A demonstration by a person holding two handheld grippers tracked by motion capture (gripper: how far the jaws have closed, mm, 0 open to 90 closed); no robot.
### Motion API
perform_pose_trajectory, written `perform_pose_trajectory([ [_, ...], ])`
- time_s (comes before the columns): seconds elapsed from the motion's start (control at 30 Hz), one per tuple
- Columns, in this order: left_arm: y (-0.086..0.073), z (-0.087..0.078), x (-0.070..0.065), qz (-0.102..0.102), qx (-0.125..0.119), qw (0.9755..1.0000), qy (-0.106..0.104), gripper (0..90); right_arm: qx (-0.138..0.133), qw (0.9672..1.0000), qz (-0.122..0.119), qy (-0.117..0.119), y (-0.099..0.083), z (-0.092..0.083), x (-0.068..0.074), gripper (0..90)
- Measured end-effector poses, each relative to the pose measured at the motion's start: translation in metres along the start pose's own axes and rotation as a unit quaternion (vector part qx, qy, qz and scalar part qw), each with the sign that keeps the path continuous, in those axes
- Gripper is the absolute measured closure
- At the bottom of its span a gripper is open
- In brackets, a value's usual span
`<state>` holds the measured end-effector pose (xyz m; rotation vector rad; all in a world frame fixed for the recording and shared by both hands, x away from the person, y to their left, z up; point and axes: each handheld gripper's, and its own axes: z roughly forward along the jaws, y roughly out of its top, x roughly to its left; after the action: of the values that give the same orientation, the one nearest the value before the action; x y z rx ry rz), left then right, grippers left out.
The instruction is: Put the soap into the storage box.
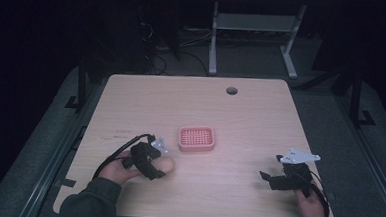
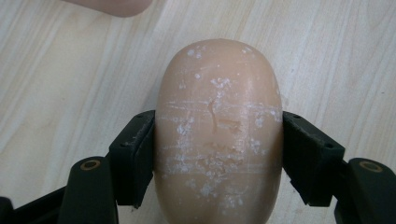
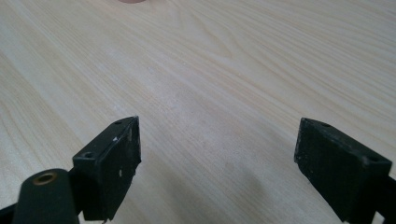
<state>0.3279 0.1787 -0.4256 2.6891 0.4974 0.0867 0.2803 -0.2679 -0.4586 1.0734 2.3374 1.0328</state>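
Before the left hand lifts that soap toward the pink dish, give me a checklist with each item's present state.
1. Soap sits between the left gripper's fingers, both pads touching its sides: ok.
2. Grip is centred along the bar: ok; roughly equal lengths stick out ahead of and behind the pads.
3. Soap is off the table: cannot tell.
4. Pink dish holds nothing and lies just ahead of the soap: ok.
5. Right gripper is open, holds nothing, and stays well to the side of the path: ok.
6. Grip is firm enough on a slippery bar: cannot tell.
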Motion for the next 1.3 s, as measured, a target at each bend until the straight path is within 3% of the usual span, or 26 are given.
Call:
perform_pose_trajectory([
  [0.8, 0.025, -0.004, 0.007, 0.012, 0.011, 0.9998, -0.01, 32.3, -0.009, 1.0, 0.003, 0.002, -0.001, -0.004, 0.0, 14.1],
  [1.3, 0.041, -0.007, 0.013, 0.022, 0.018, 0.9996, -0.003, 32.4, -0.01, 0.9999, 0.001, 0.005, 0.0, -0.004, 0.001, 14.1],
])
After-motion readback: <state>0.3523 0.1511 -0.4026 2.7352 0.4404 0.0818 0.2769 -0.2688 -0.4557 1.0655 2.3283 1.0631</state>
